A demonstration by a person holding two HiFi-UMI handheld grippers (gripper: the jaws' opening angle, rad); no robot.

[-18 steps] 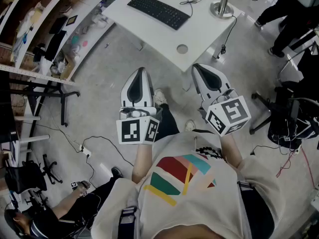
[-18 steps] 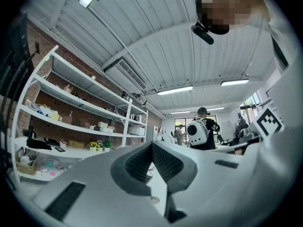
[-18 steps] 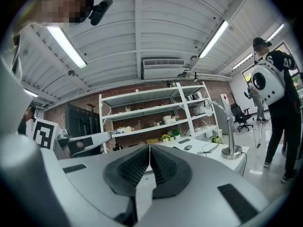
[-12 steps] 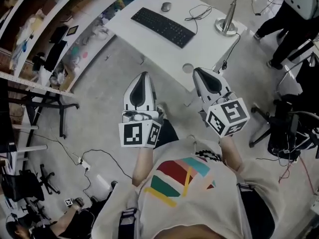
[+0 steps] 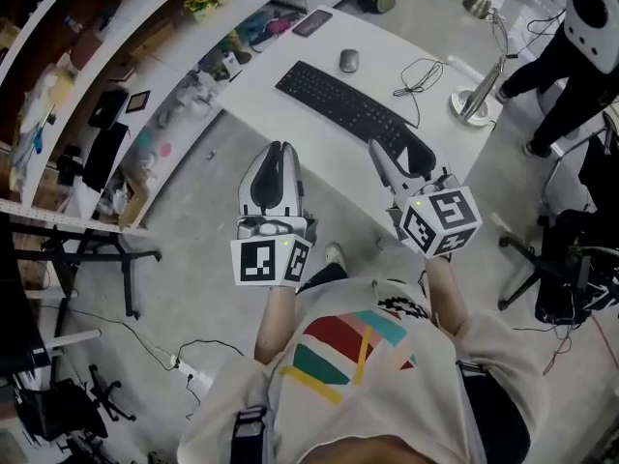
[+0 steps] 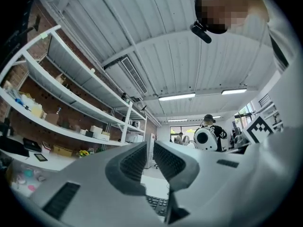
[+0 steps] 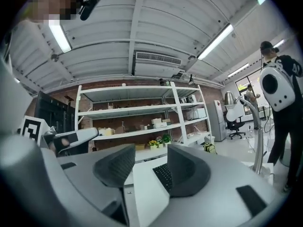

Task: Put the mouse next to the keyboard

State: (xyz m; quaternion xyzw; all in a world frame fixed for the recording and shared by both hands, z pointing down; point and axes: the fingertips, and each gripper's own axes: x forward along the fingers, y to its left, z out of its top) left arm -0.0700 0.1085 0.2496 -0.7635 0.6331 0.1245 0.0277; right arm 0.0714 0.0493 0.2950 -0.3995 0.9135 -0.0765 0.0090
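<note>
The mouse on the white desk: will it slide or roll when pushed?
The mouse looks small and low, so probably light and unlikely to roll or tip. On the smooth white desk it should slide easily. Its rounded top may slip between jaws.

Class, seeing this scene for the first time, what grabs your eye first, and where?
The white-and-black left gripper and right gripper hover side by side mid-picture, both empty. Beyond them, a white desk carries a black keyboard, with a grey mouse apart past its far edge.
</note>
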